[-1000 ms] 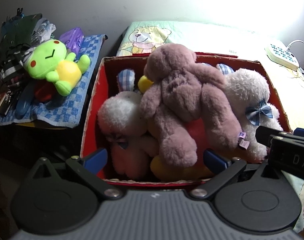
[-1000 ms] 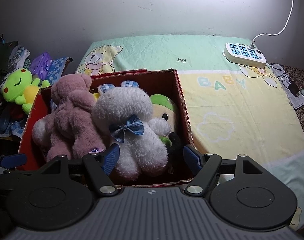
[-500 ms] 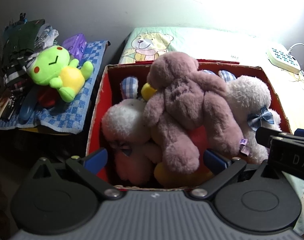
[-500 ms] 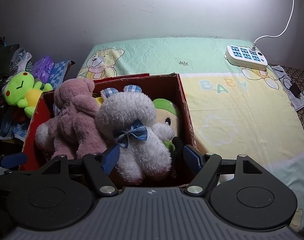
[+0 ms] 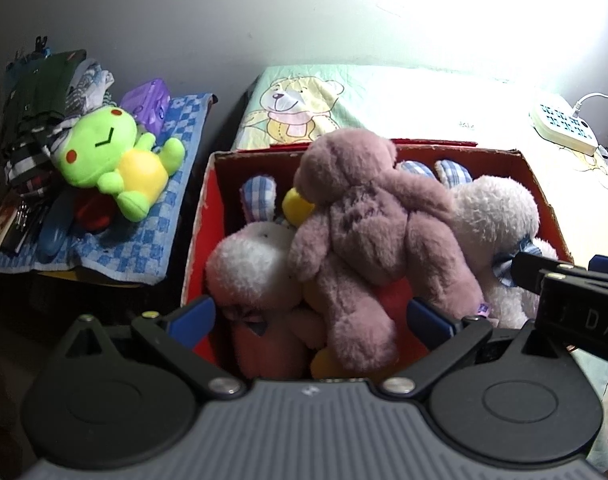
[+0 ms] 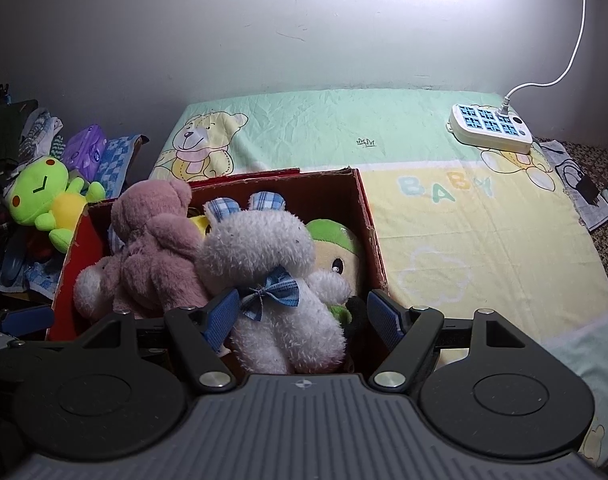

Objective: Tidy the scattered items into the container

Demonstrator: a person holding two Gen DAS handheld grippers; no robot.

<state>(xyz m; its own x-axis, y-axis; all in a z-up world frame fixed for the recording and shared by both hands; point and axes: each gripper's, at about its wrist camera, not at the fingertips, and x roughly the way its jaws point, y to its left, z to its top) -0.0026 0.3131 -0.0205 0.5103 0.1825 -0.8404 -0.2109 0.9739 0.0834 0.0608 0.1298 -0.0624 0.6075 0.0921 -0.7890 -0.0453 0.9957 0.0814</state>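
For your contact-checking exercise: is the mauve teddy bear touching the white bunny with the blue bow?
Touching. In the right wrist view the mauve teddy bear presses against the white bunny with no gap between their fur, both inside the red box.

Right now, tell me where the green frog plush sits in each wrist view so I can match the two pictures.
Left wrist: the green frog plush lies at upper left on the blue checked cloth, outside and left of the red box.
Right wrist: the frog is at the far left edge, again left of the box.
Shared landmark: the mauve teddy bear on top of the pile in the box.
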